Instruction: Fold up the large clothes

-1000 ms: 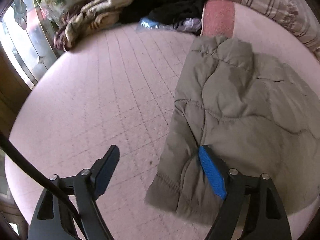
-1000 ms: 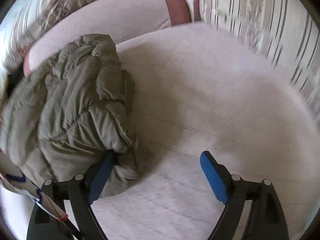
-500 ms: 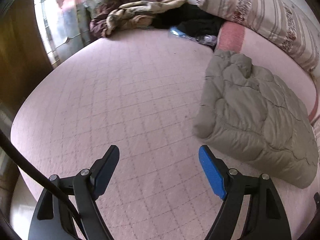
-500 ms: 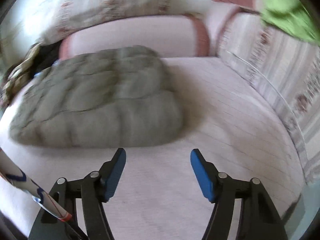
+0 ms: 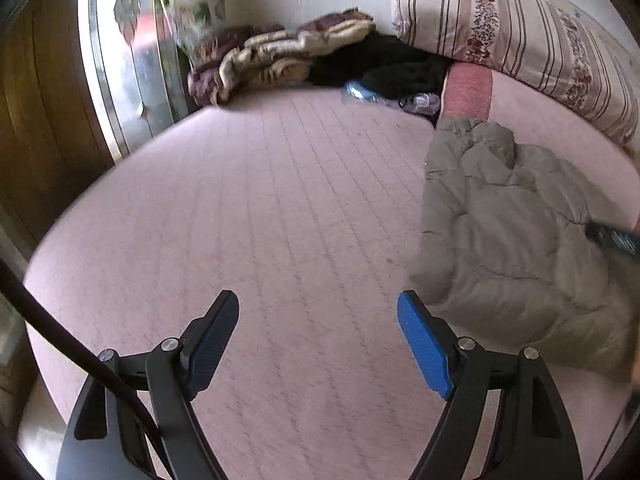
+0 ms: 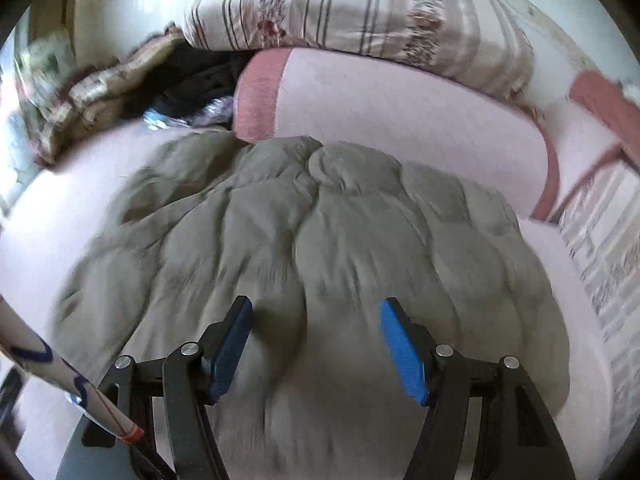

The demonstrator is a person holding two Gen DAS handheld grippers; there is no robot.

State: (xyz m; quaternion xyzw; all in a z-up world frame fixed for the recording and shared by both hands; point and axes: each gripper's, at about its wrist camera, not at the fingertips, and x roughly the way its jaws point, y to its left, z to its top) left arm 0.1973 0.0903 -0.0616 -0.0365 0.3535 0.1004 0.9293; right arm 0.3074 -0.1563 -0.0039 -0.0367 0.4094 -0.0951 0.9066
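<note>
The quilted jacket [image 6: 304, 248] lay folded on the bed [image 5: 248, 208]. Judged soft, bulky, light: grip a seamed edge. Left gripper [image 5: 318, 336] and right gripper [image 6: 316, 340] stood wide, empty.

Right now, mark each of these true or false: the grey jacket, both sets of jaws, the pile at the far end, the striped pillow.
1. The padded grey jacket lies folded on the pink bed cover. True.
2. The left gripper is clamped on the jacket's hem. False: its jaws stand open over bare cover, the jacket off to one side.
3. The right gripper is open above the jacket. True.
4. The far end of the bed is bare. False: a brown blanket and black clothes are heaped there.
5. A striped pillow sits beyond the jacket. True.
</note>
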